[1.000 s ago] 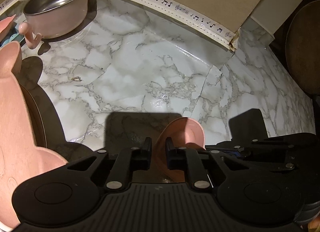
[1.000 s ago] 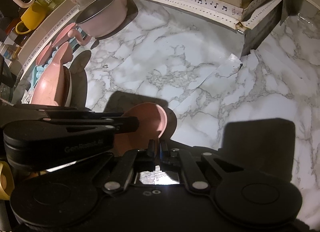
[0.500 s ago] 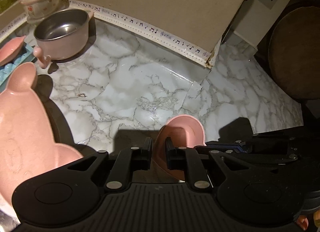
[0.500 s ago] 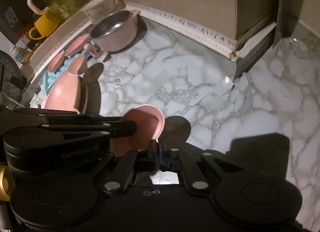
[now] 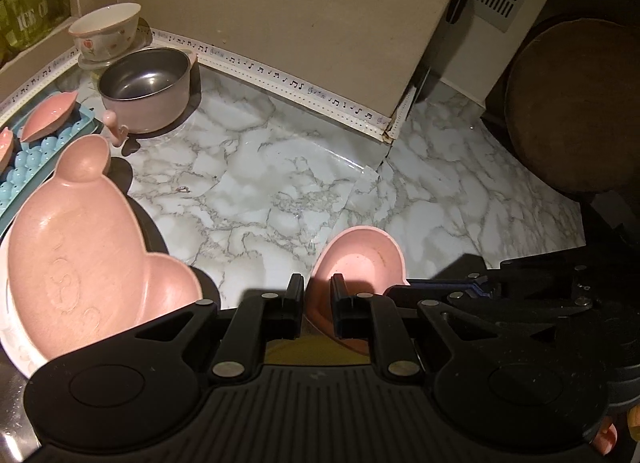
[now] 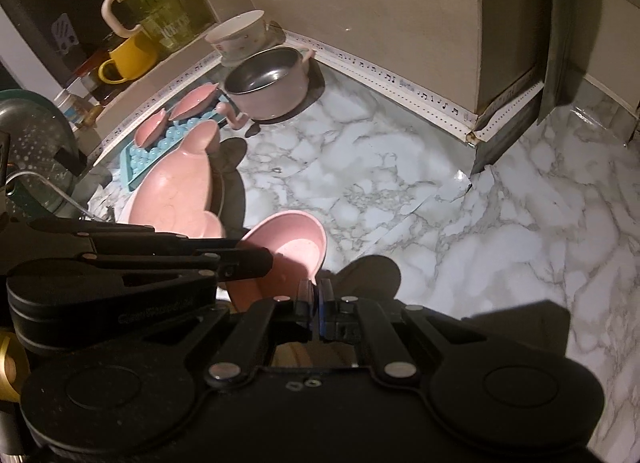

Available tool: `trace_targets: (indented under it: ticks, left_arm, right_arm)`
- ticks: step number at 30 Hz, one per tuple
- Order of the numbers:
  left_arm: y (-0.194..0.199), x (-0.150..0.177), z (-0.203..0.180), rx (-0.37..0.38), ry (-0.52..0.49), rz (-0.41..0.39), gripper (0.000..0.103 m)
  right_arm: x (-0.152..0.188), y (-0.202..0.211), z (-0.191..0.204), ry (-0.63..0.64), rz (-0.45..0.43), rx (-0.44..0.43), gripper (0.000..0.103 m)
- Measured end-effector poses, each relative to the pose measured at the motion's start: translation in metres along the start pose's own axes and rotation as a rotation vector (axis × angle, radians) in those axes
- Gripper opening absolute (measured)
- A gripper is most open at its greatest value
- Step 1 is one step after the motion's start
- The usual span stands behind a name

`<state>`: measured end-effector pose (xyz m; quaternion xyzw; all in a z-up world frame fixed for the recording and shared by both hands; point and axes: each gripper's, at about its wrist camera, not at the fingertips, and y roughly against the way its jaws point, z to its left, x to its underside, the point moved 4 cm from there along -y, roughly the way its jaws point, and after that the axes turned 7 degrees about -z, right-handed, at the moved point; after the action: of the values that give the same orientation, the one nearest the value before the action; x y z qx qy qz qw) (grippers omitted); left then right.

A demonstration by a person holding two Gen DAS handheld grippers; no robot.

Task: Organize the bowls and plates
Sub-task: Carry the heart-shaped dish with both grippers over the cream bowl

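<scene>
Both the left tongs [image 5: 316, 297] and the right tongs [image 6: 316, 305] are clamped on the rim of the small pink bowl [image 5: 360, 259], held tilted above the marble surface [image 5: 280, 183]. It looks light, stiff and smooth, probably plastic, so opposite rim grips suit it, though a thin rim could slip.

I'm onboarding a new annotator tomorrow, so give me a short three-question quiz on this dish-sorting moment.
1. True or false: the small pink bowl rests flat on the marble counter.
2. Which grippers are clamped on that bowl's rim? A) left gripper only B) right gripper only C) both
3. Fill in: the metal-lined pot has a ____ outside.

Key:
1. False; it is held tilted above the counter.
2. C
3. pink
</scene>
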<state>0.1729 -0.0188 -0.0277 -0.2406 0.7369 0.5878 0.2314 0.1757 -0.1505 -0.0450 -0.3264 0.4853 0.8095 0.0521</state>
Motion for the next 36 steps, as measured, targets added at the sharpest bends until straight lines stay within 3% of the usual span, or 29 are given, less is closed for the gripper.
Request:
trace_targets:
  ticks: [16,36]
  left_arm:
    - [0.033,0.042,0.010,-0.008,0.001,0.021,0.014]
    - [0.012,0.072,0.020,-0.027,0.004,0.105,0.014]
  right_arm:
    - [0.035,0.015,0.032,0.008,0.022,-0.031,0.002]
    - [0.055,-0.006,0.042,0.046,0.110,-0.005,0.007]
